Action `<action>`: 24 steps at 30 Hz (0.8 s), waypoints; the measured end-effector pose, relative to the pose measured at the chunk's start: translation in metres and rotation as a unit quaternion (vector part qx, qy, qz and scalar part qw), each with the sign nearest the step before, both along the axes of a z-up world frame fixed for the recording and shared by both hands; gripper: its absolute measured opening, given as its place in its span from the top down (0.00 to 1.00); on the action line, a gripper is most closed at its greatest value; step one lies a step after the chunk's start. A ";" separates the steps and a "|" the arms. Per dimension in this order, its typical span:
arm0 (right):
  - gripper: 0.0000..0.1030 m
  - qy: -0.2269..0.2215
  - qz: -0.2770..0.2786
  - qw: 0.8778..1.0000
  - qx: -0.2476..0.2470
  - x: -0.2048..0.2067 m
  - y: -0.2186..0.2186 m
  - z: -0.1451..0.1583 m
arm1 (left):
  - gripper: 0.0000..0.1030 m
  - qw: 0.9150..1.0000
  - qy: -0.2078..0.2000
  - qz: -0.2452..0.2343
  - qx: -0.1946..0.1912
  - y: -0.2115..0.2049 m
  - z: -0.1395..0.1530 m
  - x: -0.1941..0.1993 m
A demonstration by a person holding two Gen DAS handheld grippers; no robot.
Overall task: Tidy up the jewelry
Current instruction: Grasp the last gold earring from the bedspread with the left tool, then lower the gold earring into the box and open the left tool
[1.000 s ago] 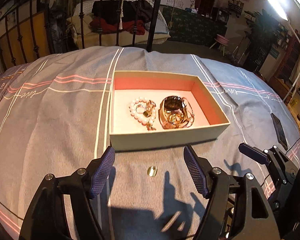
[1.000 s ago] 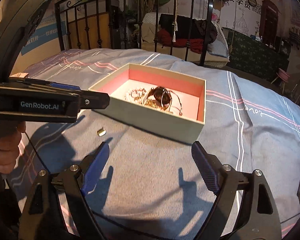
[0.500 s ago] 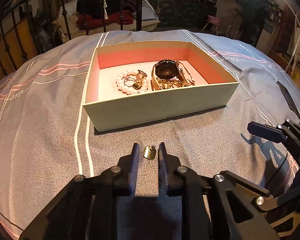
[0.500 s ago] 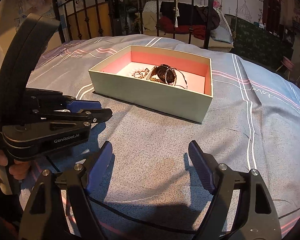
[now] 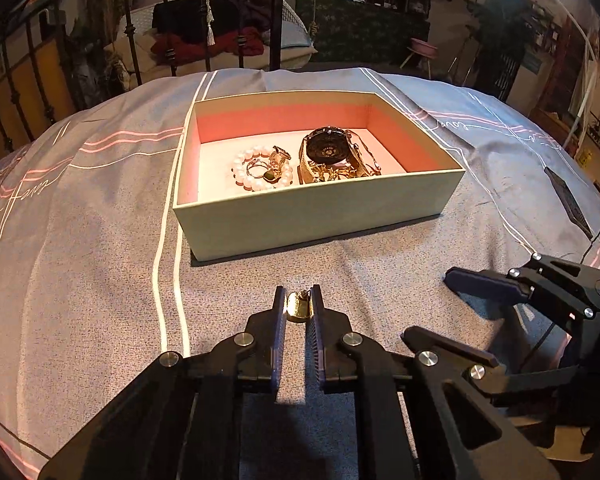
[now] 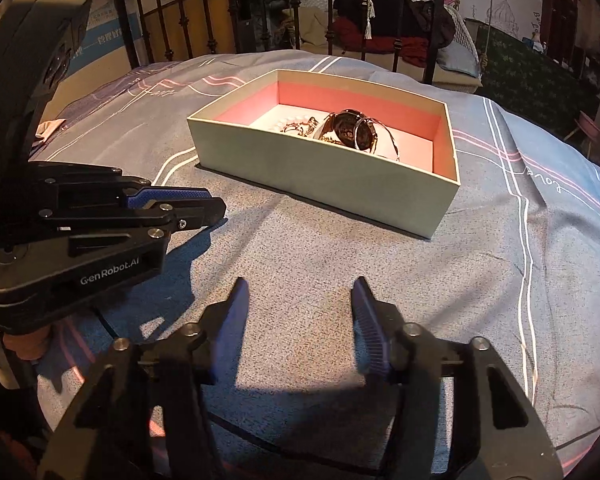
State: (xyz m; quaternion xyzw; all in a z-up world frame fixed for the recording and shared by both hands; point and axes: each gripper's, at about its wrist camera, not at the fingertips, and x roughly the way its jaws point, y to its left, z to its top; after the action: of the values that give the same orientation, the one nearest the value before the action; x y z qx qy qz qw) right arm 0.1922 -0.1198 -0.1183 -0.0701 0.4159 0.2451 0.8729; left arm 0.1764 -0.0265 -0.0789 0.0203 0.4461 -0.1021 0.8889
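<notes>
A small gold charm [image 5: 298,307] lies on the grey bedspread just in front of the open box [image 5: 320,216]. My left gripper [image 5: 298,294] is shut on it, the charm pinched between both pads. In the right wrist view the left gripper [image 6: 208,208] shows at left, jaws together, and the charm is hidden. The box [image 6: 324,172] has a pink lining and holds a pearl bracelet [image 5: 260,172], a dark-faced watch [image 5: 327,148] and gold chains. My right gripper [image 6: 300,286] hovers over bare bedspread with its jaws closing and nothing between them; its fingers [image 5: 480,282] stand right of the left gripper.
A flat dark phone-like slab [image 5: 568,200] lies on the bedspread at the far right. A black iron bed rail [image 5: 276,12] rises behind the box. A person's hand [image 6: 20,344] holds the left gripper at the left edge.
My left gripper came down toward the bedspread and shut on the gold charm. The right gripper's jaws have drawn closer together while it stayed in place.
</notes>
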 end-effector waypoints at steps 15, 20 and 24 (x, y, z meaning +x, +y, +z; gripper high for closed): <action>0.84 -0.005 -0.012 1.000 0.023 -0.003 -0.005 0.006 | 0.89 1.000 -0.018 -0.005 -0.007 -0.010 0.020 0.006; 0.84 -0.017 -0.013 0.999 0.027 -0.001 -0.007 0.016 | 0.89 0.999 -0.029 -0.012 -0.005 -0.014 0.029 0.011; 0.84 -0.034 -0.014 0.999 0.032 0.003 -0.009 0.030 | 0.89 0.999 -0.036 -0.008 -0.013 -0.011 0.041 0.016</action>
State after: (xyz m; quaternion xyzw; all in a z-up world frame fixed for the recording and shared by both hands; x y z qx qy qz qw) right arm 0.1955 -0.1289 -0.0887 -0.0443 0.3792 0.2436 0.8915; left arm 0.1926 -0.0373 -0.0382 0.0155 0.4123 -0.1140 0.9037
